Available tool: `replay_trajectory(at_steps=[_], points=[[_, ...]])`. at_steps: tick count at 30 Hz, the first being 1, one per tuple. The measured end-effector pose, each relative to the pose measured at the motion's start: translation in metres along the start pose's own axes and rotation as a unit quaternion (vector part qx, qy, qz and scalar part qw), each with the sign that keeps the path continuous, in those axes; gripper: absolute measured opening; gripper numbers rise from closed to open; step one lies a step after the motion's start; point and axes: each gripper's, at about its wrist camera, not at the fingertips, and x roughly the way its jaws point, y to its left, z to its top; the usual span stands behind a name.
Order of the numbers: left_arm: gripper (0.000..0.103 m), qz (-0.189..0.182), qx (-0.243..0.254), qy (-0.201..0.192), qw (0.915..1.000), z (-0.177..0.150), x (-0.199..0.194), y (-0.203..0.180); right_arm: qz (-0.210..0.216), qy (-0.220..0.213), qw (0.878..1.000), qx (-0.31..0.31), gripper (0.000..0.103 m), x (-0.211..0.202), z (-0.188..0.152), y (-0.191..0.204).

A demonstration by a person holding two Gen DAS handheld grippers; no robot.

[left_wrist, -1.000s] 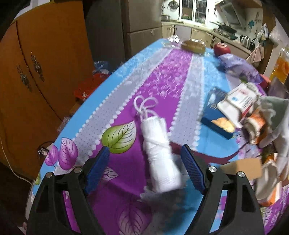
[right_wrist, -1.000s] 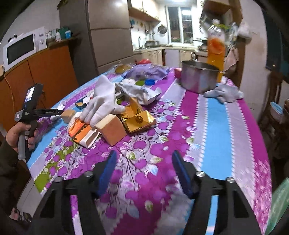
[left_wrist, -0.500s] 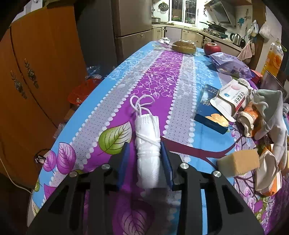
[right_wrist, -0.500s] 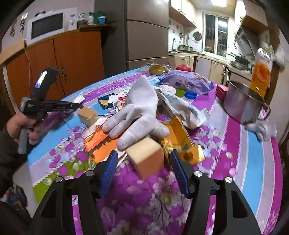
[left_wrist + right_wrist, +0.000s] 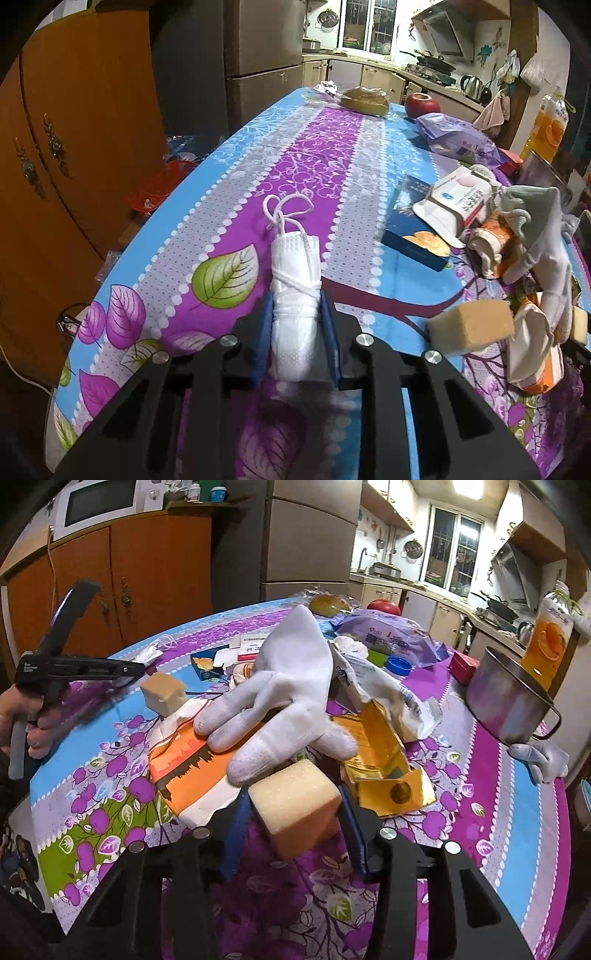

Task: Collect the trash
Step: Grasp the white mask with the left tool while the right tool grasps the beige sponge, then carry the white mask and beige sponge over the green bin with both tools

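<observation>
The left gripper (image 5: 295,325) is closing, its blue pads pressing the rolled white face mask (image 5: 295,295) lying between them; the right gripper (image 5: 293,825) is narrowing around the pale foam block (image 5: 295,808); squeeze gently, lifting both straight.

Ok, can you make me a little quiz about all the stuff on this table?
1. True or false: the left gripper has the rolled white face mask between its blue pads.
2. What sits between the right gripper's pads? A) silver metal pot B) yellow sponge block C) red apple
3. Fill in: a white fabric ____ lies on the orange-and-white paper bag.

Key:
1. True; the jaws are closing on it.
2. B; those jaws are closing too.
3. Glove.
</observation>
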Motion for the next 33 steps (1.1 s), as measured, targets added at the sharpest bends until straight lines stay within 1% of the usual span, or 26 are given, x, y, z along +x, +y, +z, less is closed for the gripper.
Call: replay_trajectory(at_steps=[5,8,12,15,18,20,23,28,33], points=[[0.024,0.011,0.01,-0.035,0.9993,-0.007,-0.021,-0.014,-0.027,-0.043,0.998,0.04,0.044,-0.027,-0.001,0.003],[0.024,0.011,0.028,-0.071,0.997,-0.015,-0.047,-0.035,-0.057,-0.08,0.993,0.071,0.044,-0.052,0.002,0.013],[0.024,-0.005,0.045,-0.114,0.9924,-0.025,-0.083,-0.065,-0.091,-0.126,0.981,0.114,0.044,-0.083,0.005,0.024],[0.024,-0.023,0.054,-0.137,0.9889,-0.032,-0.106,-0.086,-0.118,-0.152,0.972,0.134,0.044,-0.103,0.004,0.031],[0.024,-0.037,0.06,-0.154,0.9855,-0.039,-0.123,-0.103,-0.147,-0.171,0.964,0.142,0.044,-0.121,0.0,0.037],[0.024,-0.043,0.066,-0.164,0.9833,-0.042,-0.132,-0.113,-0.165,-0.174,0.96,0.146,0.044,-0.129,-0.002,0.038],[0.024,-0.055,0.071,-0.168,0.9818,-0.043,-0.138,-0.125,-0.177,-0.172,0.957,0.154,0.044,-0.139,-0.007,0.036],[0.024,-0.072,0.084,-0.17,0.9792,-0.048,-0.148,-0.144,-0.192,-0.174,0.951,0.17,0.044,-0.157,-0.019,0.024],[0.024,-0.091,0.104,-0.172,0.9754,-0.053,-0.157,-0.175,-0.213,-0.174,0.944,0.183,0.044,-0.181,-0.033,0.006]])
